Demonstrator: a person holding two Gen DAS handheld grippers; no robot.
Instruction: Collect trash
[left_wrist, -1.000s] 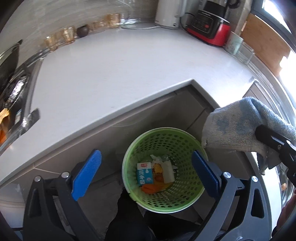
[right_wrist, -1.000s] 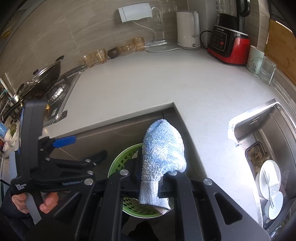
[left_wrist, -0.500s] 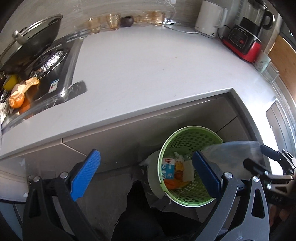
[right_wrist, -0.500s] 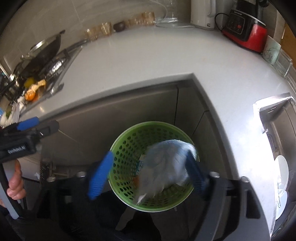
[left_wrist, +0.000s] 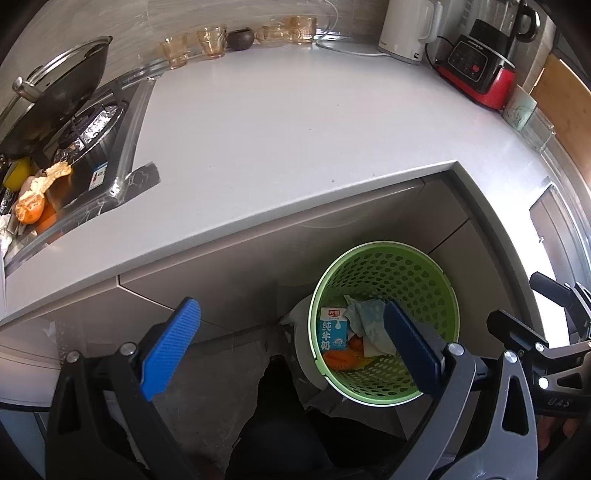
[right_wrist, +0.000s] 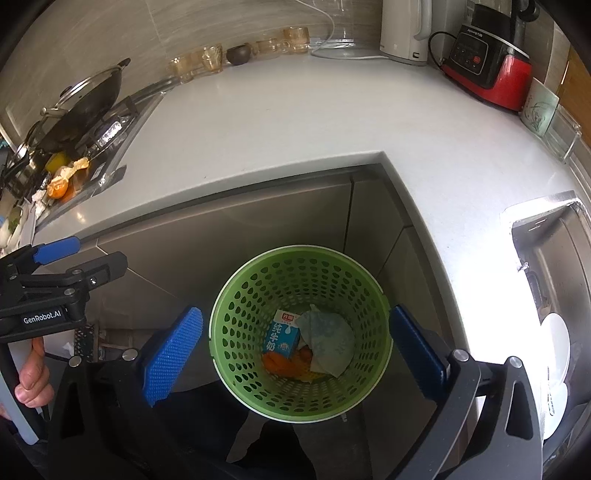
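Left wrist view: the left gripper (left_wrist: 291, 350) hangs over the floor in front of grey cabinet doors, its blue-padded fingers (left_wrist: 170, 347) spread wide and holding nothing. A green perforated wastebasket (left_wrist: 384, 325) stands on the floor beneath the inner corner of the white countertop (left_wrist: 295, 122). The right pad overlaps the basket's rim. Inside lie a blue milk carton (left_wrist: 331, 329), a pale blue cloth (left_wrist: 369, 321) and orange peel (left_wrist: 338, 360).

Right wrist view: the right gripper (right_wrist: 295, 354) is centred above the same wastebasket (right_wrist: 299, 277), fingers (right_wrist: 173, 354) wide apart on either side of its rim, empty. The cloth (right_wrist: 327, 341) rests on the trash beside the carton (right_wrist: 282, 332). The countertop edge (right_wrist: 258, 177) runs above the basket, with open floor between cabinets and basket. The left gripper (right_wrist: 77, 258) shows at the left edge.
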